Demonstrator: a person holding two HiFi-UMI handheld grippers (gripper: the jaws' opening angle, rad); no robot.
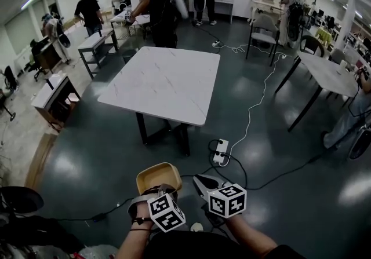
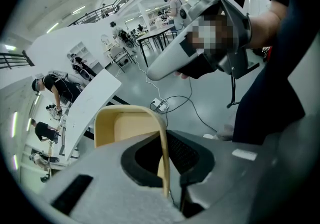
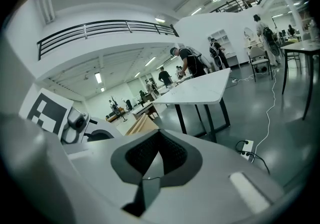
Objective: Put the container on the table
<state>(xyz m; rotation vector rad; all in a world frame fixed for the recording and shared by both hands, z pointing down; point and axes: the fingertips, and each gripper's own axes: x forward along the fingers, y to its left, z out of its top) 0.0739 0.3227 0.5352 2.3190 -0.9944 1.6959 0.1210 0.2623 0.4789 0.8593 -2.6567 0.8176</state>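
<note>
A tan plastic container hangs over the dark floor, held by one wall. My left gripper is shut on that wall. In the left gripper view the thin wall stands between the jaws, with the container's hollow beyond them. My right gripper is beside it on the right, shut, with nothing between its jaws. The white marble-look table stands ahead, its top bare; it also shows as the table and the table.
A white power strip with black and white cables lies on the floor by the table's near right leg. Several people stand at benches at the back. A second table and a chair stand to the right.
</note>
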